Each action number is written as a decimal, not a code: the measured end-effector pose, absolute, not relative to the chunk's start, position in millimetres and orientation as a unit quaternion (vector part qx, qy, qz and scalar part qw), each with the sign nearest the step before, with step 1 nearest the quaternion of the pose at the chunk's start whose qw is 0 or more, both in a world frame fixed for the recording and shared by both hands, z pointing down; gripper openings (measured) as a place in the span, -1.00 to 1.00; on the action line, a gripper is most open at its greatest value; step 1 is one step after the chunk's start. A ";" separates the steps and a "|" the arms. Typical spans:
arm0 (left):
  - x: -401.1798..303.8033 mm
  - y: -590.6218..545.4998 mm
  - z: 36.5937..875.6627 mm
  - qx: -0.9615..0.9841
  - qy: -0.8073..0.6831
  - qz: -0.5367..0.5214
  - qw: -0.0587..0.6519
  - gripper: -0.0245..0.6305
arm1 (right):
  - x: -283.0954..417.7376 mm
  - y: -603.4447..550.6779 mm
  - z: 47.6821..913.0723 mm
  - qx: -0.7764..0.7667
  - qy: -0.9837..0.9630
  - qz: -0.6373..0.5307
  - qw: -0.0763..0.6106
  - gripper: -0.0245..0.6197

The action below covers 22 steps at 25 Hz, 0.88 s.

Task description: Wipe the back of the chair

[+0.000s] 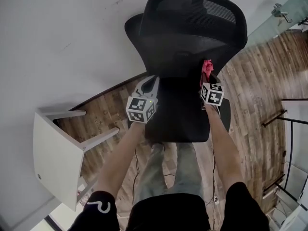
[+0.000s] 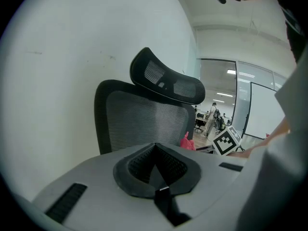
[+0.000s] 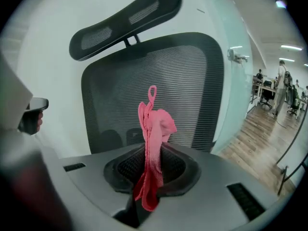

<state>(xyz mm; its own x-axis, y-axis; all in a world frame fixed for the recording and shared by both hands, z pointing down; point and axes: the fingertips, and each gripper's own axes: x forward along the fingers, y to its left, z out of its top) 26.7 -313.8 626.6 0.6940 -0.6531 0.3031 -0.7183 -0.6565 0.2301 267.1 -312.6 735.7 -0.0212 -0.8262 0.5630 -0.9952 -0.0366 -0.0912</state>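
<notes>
The black office chair stands against the white wall, its mesh back (image 1: 192, 42) facing me under a curved headrest (image 2: 166, 81). My right gripper (image 1: 206, 82) is shut on a pink cloth (image 1: 207, 68), which sticks up from the jaws (image 3: 153, 129) just in front of the right part of the mesh back (image 3: 183, 85), and I cannot tell whether it touches. My left gripper (image 1: 152, 81) is shut with nothing in it. It hovers over the seat (image 1: 180, 109) near the left side of the back (image 2: 139, 121). From the left gripper view the pink cloth (image 2: 186, 142) shows at the right.
A white table (image 1: 53, 148) stands at the lower left. A glass partition with a metal handle (image 1: 280, 11) lies right of the chair. Black metal frames (image 1: 288, 129) stand on the wooden floor at the right. Cables (image 1: 168, 174) run under me.
</notes>
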 end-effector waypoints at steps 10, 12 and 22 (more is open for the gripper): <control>-69.4 -327.5 630.0 0.893 -0.408 0.082 0.171 -0.86 | 102.2 -352.4 734.7 0.611 -0.739 0.206 0.195 -0.72; -87.1 -329.3 632.4 0.889 -0.416 0.076 0.176 -0.86 | 79.9 -358.6 738.2 0.606 -0.742 0.200 0.206 -0.72; -147.9 -325.3 644.3 0.881 -0.427 0.063 0.191 -0.86 | 2.7 -370.2 738.0 0.584 -0.755 0.175 0.240 -0.72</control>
<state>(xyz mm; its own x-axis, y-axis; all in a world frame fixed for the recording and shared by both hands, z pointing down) -147.9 -325.3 644.3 0.6269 -0.7295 0.2736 -0.7774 -0.5619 0.2828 2.7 -370.2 738.0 -0.2031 -0.7977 0.5678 -0.9663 0.2569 0.0153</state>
